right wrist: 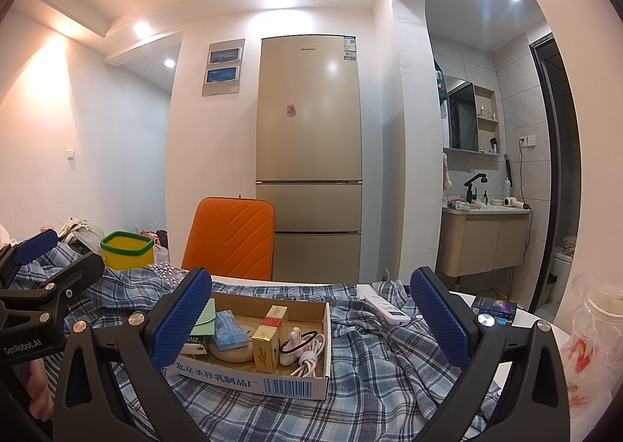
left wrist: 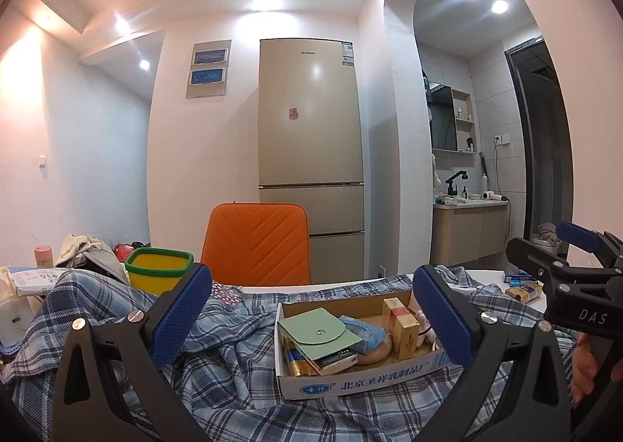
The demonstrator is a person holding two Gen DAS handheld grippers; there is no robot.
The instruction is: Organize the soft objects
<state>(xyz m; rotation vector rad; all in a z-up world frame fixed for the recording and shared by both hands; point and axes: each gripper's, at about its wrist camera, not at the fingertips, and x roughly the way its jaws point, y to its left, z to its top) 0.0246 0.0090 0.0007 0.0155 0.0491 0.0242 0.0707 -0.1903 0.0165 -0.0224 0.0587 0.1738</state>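
Note:
A blue plaid cloth (left wrist: 233, 376) lies crumpled over the table; it also shows in the right wrist view (right wrist: 373, 368). A shallow cardboard box (left wrist: 350, 383) sits on the cloth, holding a green pouch (left wrist: 317, 333), small cartons and a blue packet. In the right wrist view the box (right wrist: 249, 383) also holds a white cable (right wrist: 307, 360). My left gripper (left wrist: 311, 317) is open and empty above the cloth, in front of the box. My right gripper (right wrist: 311, 315) is open and empty, with the box between and beyond its fingers. Each gripper shows at the edge of the other's view.
A yellow tub with a green rim (left wrist: 159, 269) stands at the back left. An orange chair back (left wrist: 255, 243) is behind the table. A white remote (right wrist: 385, 309) lies on the cloth. A plastic-wrapped cup (right wrist: 599, 329) stands at the right edge. A fridge (left wrist: 311, 154) stands behind.

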